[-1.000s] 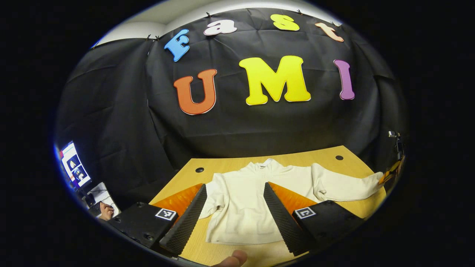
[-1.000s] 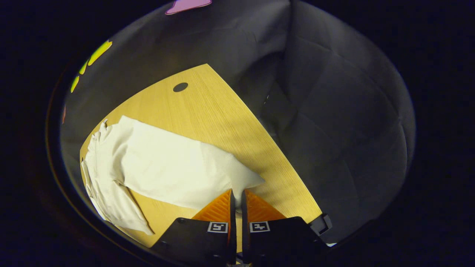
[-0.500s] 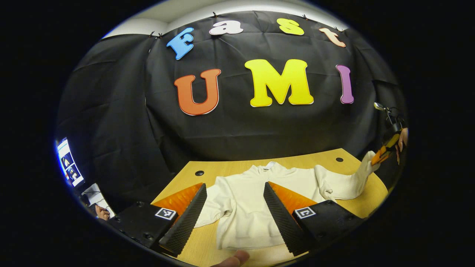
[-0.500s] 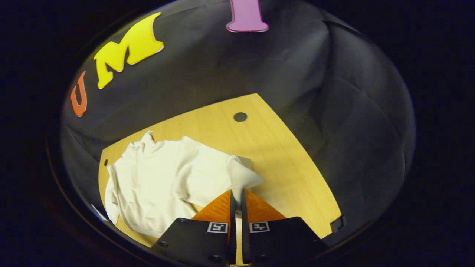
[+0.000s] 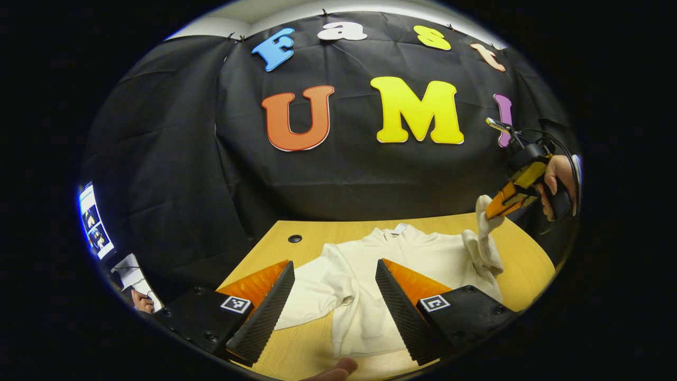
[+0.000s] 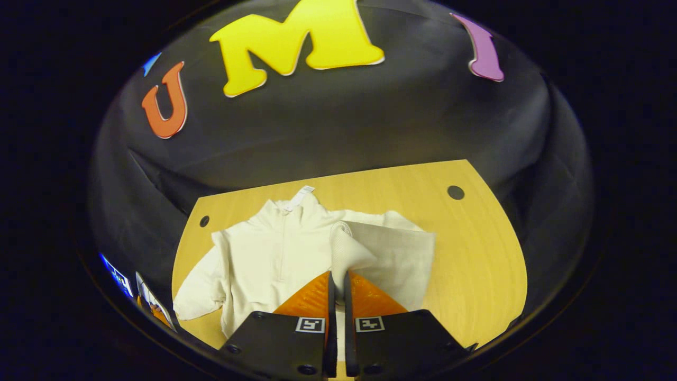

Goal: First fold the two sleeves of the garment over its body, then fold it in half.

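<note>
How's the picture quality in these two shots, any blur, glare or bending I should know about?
Left gripper view: sharp, fisheye bows the table edge; a monitor glows bright at the left rim; the white garment is evenly lit. Right gripper view: dimmer toward the rim, table edges curve strongly, the lifted sleeve is bright but keeps its weave; no motion blur in either.

hem of garment (image 6: 254, 264): hidden behind my right gripper (image 6: 336, 280) | screen (image 5: 91, 222): cut by edge, too small to tell
</note>
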Demonstrator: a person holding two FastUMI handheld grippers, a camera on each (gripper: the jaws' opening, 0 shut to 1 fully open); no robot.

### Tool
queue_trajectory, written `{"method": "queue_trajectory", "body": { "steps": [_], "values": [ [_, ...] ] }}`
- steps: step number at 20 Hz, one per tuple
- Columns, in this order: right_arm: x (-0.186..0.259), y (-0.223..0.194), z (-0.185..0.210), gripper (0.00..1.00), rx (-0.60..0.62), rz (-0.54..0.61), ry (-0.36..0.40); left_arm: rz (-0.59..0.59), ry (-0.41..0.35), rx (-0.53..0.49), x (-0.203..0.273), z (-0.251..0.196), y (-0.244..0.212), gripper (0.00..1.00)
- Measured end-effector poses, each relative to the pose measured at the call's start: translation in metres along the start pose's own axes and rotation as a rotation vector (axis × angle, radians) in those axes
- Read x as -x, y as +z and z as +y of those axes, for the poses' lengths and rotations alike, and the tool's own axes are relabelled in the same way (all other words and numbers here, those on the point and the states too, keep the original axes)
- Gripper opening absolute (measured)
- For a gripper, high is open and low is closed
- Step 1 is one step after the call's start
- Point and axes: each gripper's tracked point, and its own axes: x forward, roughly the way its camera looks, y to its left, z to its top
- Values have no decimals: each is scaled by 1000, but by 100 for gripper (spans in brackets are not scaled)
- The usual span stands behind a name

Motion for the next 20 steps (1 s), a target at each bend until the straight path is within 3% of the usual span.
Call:
{"method": "queue_trajectory", "body": {
  "steps": [4, 8, 11, 20],
  "values": [
    [-33, -5, 100, 6, 149, -5, 91, -1, 22, 4, -12, 28, -7, 99],
    [-71, -16, 169, 6, 263, -29, 130, 21, 15, 19, -25, 42, -22, 100],
    [-96, -44, 203, 6, 323, 35, 155, 52, -2, 49, -31, 46, -35, 100],
    [-138, -94, 253, 6, 421, 134, 207, 150, 71, 76, -40, 87, -75, 100]
  ]
}}
